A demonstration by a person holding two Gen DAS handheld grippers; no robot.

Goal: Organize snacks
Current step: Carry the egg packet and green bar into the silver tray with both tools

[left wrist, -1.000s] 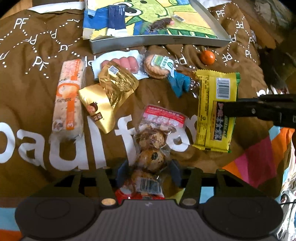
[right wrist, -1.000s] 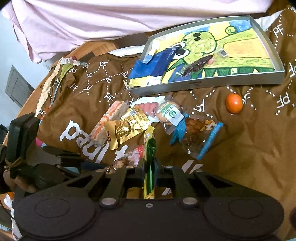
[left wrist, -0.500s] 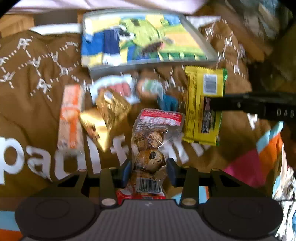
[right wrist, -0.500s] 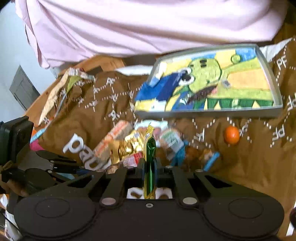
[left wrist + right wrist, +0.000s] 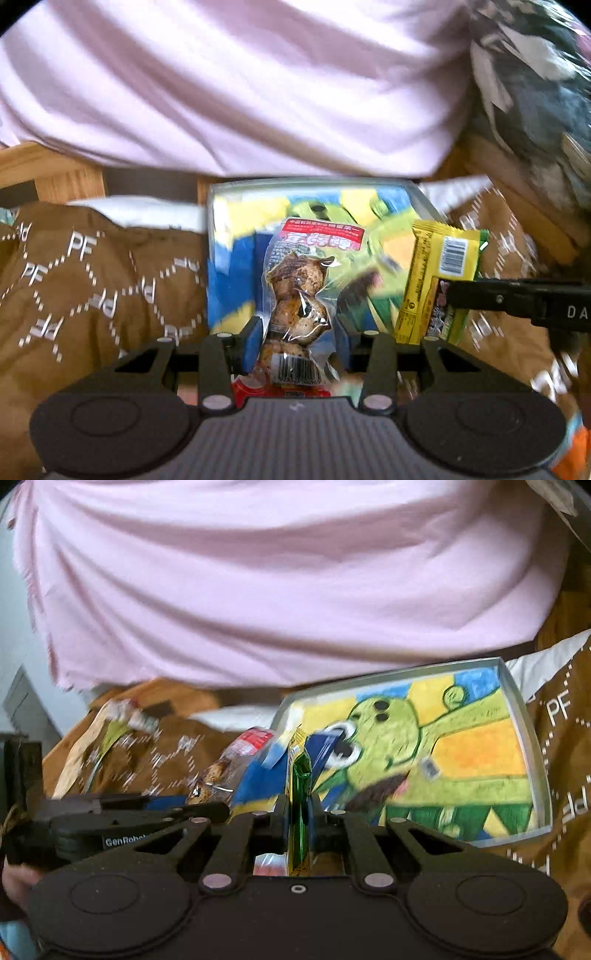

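Your left gripper clamps clear quail-egg pouch, frame centre, before grey cartoon-lined tray. Your right gripper pinches yellow-green snack packet edge-on, centre frame.

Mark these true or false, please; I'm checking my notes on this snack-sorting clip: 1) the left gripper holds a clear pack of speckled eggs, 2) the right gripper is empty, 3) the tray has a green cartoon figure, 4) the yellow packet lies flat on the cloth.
1) True: the left gripper is shut on the egg pack.
2) False: the right gripper clamps the yellow packet.
3) True: the tray shows one.
4) False: it is held up, edge-on, in front of the tray.
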